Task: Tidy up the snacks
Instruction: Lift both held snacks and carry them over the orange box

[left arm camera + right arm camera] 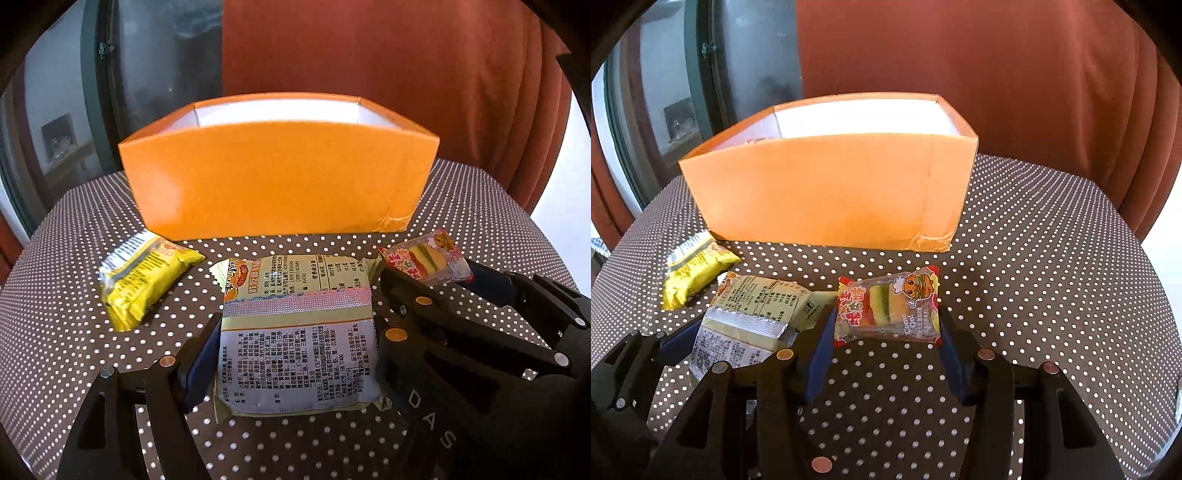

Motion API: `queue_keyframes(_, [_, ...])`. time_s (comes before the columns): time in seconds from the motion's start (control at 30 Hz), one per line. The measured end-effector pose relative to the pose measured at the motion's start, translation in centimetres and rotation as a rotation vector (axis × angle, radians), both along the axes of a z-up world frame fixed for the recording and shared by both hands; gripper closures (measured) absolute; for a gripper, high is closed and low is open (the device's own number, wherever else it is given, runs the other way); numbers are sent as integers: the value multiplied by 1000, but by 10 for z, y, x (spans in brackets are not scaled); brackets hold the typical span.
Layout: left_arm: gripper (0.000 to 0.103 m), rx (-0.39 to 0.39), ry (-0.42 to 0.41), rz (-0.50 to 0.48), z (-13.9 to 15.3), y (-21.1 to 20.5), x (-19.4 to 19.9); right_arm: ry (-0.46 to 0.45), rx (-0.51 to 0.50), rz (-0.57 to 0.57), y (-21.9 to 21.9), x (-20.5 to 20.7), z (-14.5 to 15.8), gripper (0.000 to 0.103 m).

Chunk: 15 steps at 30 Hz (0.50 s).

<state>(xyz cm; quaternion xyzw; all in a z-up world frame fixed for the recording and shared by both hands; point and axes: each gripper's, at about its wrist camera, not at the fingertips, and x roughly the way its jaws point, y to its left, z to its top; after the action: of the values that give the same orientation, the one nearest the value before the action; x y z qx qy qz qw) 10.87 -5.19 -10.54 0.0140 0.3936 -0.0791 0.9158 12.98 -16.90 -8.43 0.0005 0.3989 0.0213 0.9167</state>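
My left gripper (295,350) is shut on a pale yellow-green snack packet (299,332) with printed text, held just above the dotted cloth. My right gripper (886,345) is shut on a small burger-gummy packet (888,308), its blue pads (820,347) pressing both sides. Each view shows the other hand: the right gripper (430,275) with the gummy packet (428,256) at the right, the left gripper (738,339) with the pale packet (750,317) at the left. An open orange box (277,184) (827,192) with a white inside stands straight ahead. A yellow packet (144,280) (690,273) lies on the cloth at the left.
A brown white-dotted tablecloth (1052,277) covers the round table, whose edge curves away on both sides. A rust-red curtain (406,74) hangs behind the box, and a dark window frame (99,92) stands at the back left.
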Motion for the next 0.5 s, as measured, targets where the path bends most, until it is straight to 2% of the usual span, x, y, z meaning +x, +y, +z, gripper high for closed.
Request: queue_keyframes(0.5, [25, -15, -133, 5, 62, 4, -37, -125, 8, -27, 1, -45, 66, 48])
